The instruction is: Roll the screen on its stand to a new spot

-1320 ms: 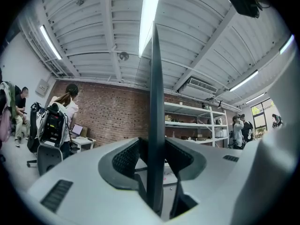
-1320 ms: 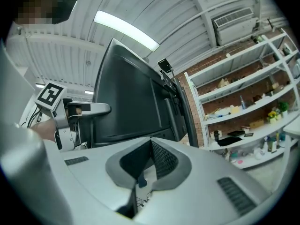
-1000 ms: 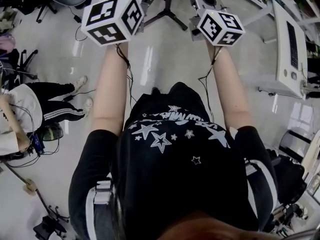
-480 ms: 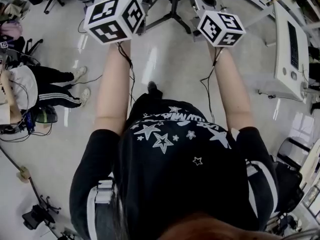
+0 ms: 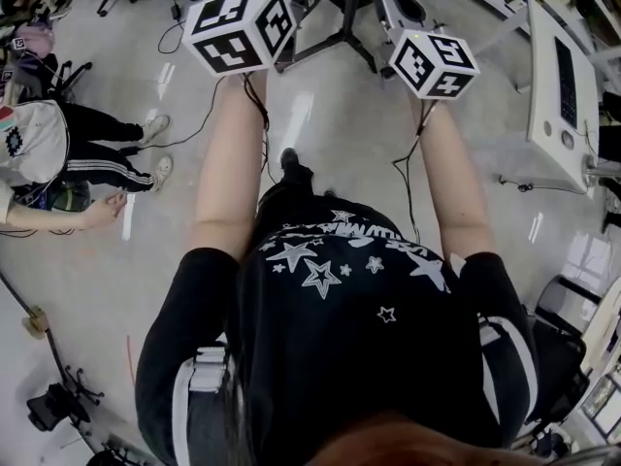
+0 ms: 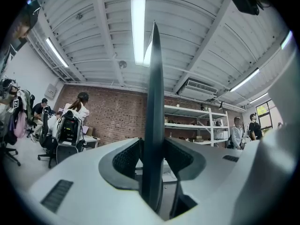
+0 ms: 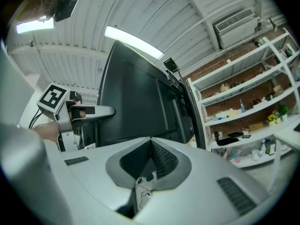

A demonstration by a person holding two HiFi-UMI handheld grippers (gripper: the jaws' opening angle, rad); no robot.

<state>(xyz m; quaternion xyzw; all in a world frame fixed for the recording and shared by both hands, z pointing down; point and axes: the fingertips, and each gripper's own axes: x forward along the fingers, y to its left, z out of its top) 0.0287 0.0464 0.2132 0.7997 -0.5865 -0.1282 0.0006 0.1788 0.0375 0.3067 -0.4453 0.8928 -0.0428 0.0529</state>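
The screen [image 7: 136, 97] is a big dark panel on a black stand whose legs [image 5: 335, 27] show on the floor at the top of the head view. In the left gripper view the screen's thin edge [image 6: 153, 125] stands upright between the jaws, and my left gripper [image 6: 152, 161] is shut on it. My right gripper [image 7: 150, 142] has its jaws closed tip to tip with nothing seen between them, just in front of the panel's back. The left marker cube [image 5: 243, 27] and right marker cube [image 5: 434, 63] are held out ahead of my arms; the fingertips are hidden there.
A person sits on the floor at the left [image 5: 58, 144] among cables. A white machine [image 5: 558, 85] stands at the right, with chairs [image 5: 572, 299] below it. White shelves [image 7: 243, 107] and a brick wall [image 6: 117, 121] lie beyond; people stand and sit in the room.
The floor and the seated person at the left have slid upward in the head view. The left cube has shifted right. Both grippers stay out ahead at the stand.
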